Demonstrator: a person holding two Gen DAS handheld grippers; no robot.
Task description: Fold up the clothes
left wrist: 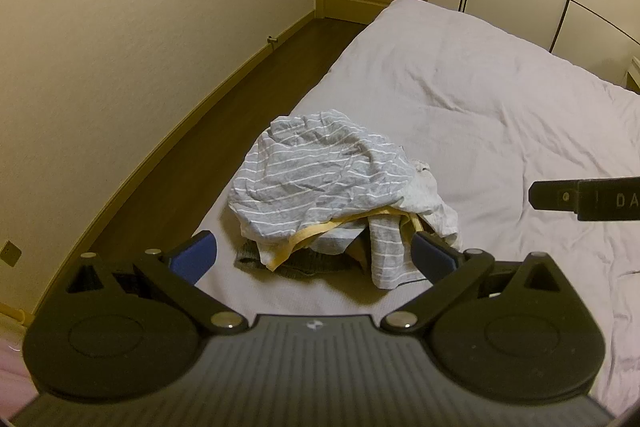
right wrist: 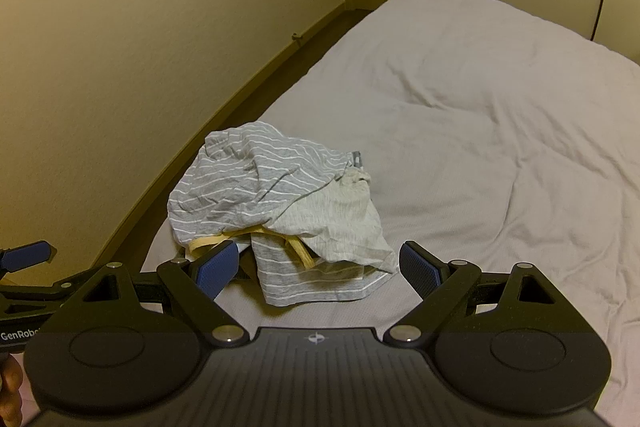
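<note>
Crumpled clothes pile (left wrist: pixel 332 195), grey striped garment on top, lies near the bed's (left wrist: pixel 500 99) left edge. Left gripper (left wrist: pixel 316 255) and right gripper (right wrist: pixel 320 269) hover just short of it, fingers spread apart, holding nothing.

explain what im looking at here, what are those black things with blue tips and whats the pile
Those are two hand-held grippers, one in each of a person's hands, each with a camera looking forward along its blue-padded jaws. One picture comes from the left gripper, the other from the right gripper. Both stand open and hold nothing. Ahead, near the edge of a bed, lies a crumpled pile of clothes: a grey striped garment on top, a plain light grey one, something with yellow trim and a dark piece underneath. Nothing looks folded yet.
</note>
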